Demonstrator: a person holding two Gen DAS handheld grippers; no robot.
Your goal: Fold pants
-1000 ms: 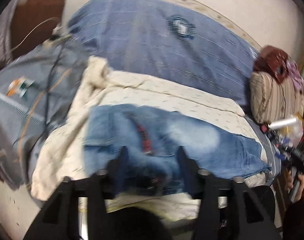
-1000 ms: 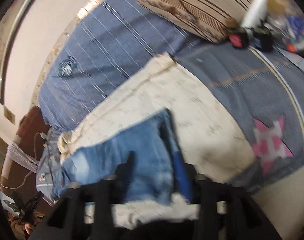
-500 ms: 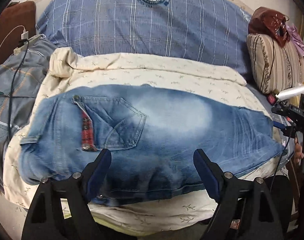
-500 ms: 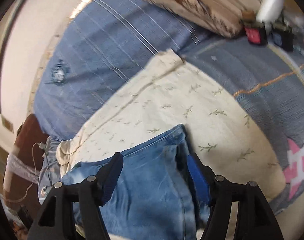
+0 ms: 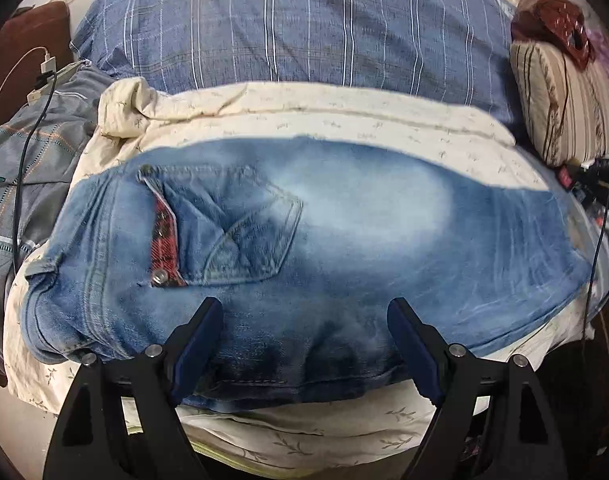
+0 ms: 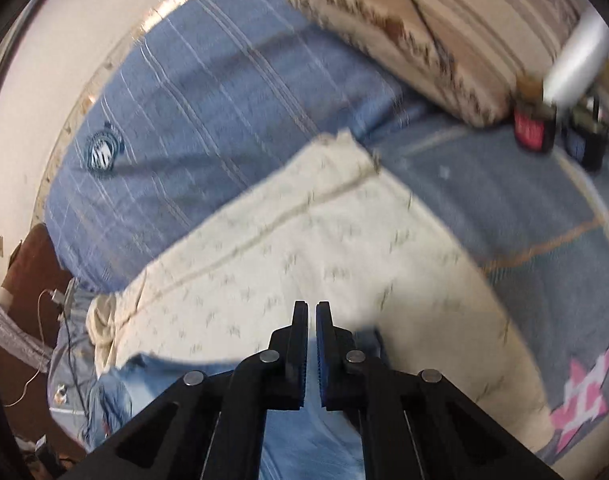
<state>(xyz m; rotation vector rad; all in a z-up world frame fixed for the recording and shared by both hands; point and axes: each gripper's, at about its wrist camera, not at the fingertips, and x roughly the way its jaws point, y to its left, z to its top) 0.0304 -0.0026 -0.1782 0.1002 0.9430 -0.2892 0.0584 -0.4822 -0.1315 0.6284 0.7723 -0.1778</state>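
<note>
1. Denim: a pair of faded blue jeans [image 5: 344,248] lies folded lengthwise across a cream blanket [image 5: 304,128] printed with small sprigs, on a bed.
2. Waistband end sits at the left in the left wrist view, with a back pocket [image 5: 248,232] facing up (its flap is lined in red plaid and has a metal snap).
3. Left gripper [image 5: 304,316] hovers over the near edge of the jeans, jaws spread wide, with denim beneath the gap; the pads do not press on the cloth.
4. Right gripper [image 6: 311,308] has its jaws drawn together, only a thin slit between the pads. Its tips point over the cream blanket [image 6: 304,240], with the jeans [image 6: 304,420] beneath the fingers; nothing can be seen pinched between them.
5. Behind the blanket lies a blue striped pillow [image 5: 296,32] with a round badge.
6. A beige striped cushion [image 5: 564,96] stands at the right.
7. A grey patterned bedcover [image 6: 524,208] lies beside the blanket.
8. A white charger cable [image 5: 24,64] trails at the far left.
</note>
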